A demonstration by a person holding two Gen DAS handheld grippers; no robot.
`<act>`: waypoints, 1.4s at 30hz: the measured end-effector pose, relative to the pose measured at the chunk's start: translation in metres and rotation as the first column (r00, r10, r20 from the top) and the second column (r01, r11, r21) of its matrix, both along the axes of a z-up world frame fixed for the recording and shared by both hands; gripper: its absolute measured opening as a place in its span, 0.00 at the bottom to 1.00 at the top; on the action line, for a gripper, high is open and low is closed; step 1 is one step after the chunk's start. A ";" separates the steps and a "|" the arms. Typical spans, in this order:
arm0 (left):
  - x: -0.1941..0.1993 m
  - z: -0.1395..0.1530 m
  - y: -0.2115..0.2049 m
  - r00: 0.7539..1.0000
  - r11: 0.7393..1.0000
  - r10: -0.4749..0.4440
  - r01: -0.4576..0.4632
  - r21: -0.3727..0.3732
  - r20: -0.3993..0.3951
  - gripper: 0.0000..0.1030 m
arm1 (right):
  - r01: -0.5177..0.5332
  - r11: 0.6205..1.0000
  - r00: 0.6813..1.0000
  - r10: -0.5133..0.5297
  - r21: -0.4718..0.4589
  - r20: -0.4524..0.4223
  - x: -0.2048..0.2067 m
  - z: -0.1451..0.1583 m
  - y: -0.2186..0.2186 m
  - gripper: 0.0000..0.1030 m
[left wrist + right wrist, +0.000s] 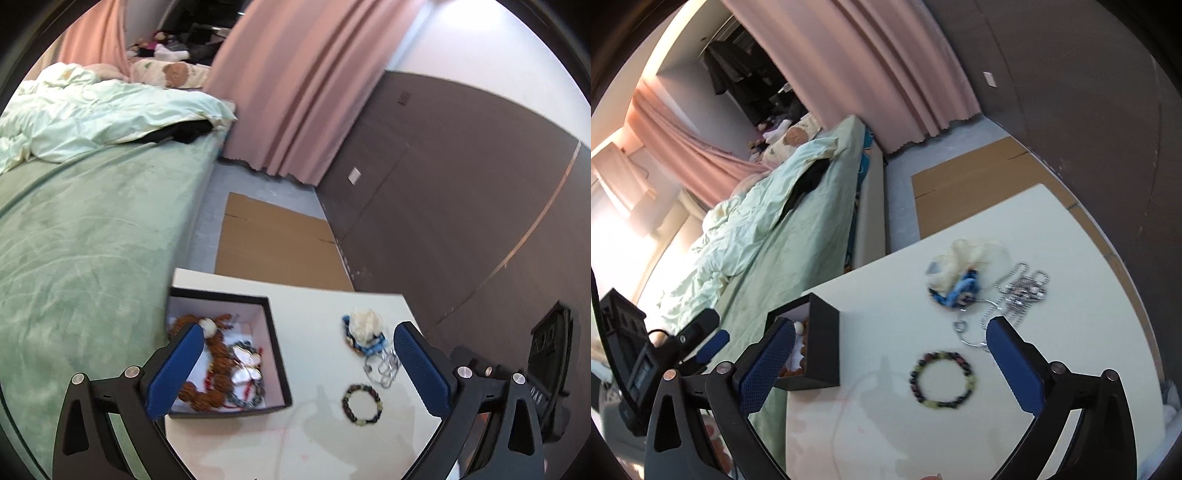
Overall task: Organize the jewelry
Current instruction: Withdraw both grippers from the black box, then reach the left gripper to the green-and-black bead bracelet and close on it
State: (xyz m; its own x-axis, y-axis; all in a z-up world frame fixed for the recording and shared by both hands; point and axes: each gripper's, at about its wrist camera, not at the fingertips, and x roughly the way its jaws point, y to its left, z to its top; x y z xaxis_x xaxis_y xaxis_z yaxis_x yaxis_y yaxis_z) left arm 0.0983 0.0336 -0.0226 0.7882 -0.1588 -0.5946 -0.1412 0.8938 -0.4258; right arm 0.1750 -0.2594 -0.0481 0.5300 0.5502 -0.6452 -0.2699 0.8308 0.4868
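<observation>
Labels: none legible. Your left gripper [297,363] and right gripper [890,360] gape wide, empty; beaded bracelet [945,381] beside black box [816,354] on table [1071,332].

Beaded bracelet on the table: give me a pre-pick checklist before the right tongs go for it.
1. Right tongs open: ok, fingers spread wide with nothing between them.
2. Beaded bracelet lying flat and apart from other pieces: ok, it sits alone on the white table.
3. Silver chain out of the path: cannot tell, one loop runs close to the right-hand blue finger.
4. Black box open to receive: ok, no lid on it, with brown beads and a butterfly piece already inside.
5. Left tongs out of the way: ok, open, holding nothing, over the box side.
</observation>
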 end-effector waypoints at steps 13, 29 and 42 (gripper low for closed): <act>0.003 -0.011 -0.050 0.993 0.991 -0.112 0.114 0.067 -0.025 0.99 | 0.083 0.995 0.996 -0.084 -0.052 -0.018 -0.010 0.000 -0.062 1.00; 0.038 -0.079 -0.133 0.929 0.928 -0.282 0.327 0.177 -0.241 0.59 | 0.150 0.986 0.980 -0.158 -0.074 -0.118 0.000 -0.016 -0.099 0.99; 0.058 -0.114 -0.147 0.911 0.904 -0.265 0.349 0.248 -0.315 0.57 | 0.161 0.985 0.978 -0.168 -0.065 -0.124 0.007 -0.015 -0.119 0.99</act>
State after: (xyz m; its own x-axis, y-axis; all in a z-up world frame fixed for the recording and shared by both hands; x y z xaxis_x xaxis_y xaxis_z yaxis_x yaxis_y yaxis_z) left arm 0.1565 -0.1129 -0.1368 0.5326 -0.1523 -0.8326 0.0897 0.9883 -0.1235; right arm 0.1823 -0.3780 -0.0627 0.5211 0.4247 -0.7403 -0.0649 0.8846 0.4618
